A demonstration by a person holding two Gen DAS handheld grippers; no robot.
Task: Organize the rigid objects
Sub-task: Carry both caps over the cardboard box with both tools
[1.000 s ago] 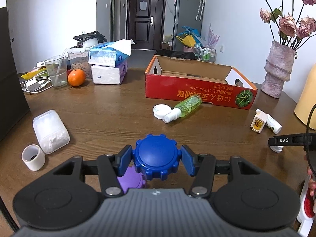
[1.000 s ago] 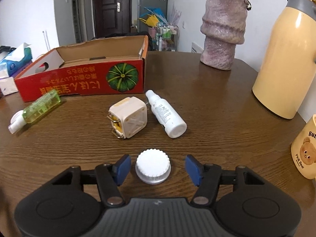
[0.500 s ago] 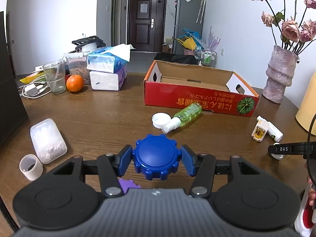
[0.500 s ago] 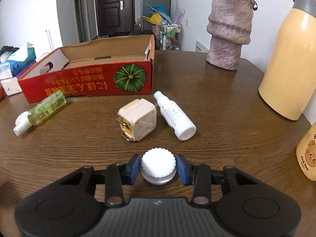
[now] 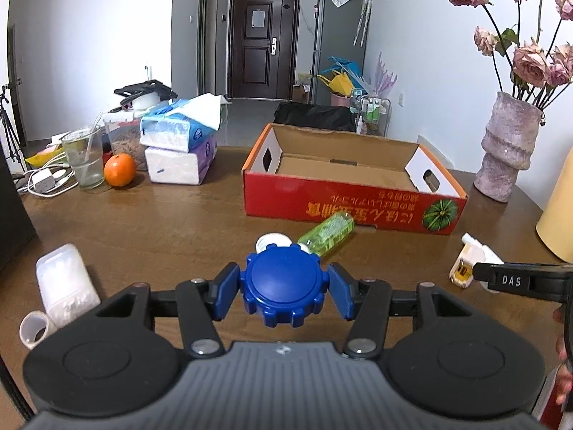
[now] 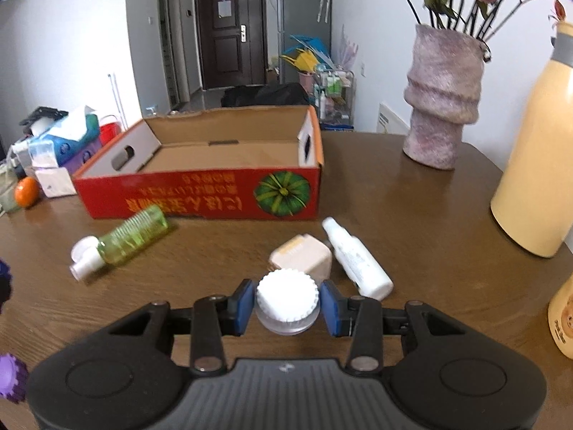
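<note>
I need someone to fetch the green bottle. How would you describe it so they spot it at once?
Find the open red cardboard box on the wooden table. Just before its front wall lies a ribbed, translucent green plastic bottle with a white cap. The white spray bottle nearby is opaque.

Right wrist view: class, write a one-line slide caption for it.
Hand-held gripper clamps a white cap above the table, facing an empty red box.
</note>
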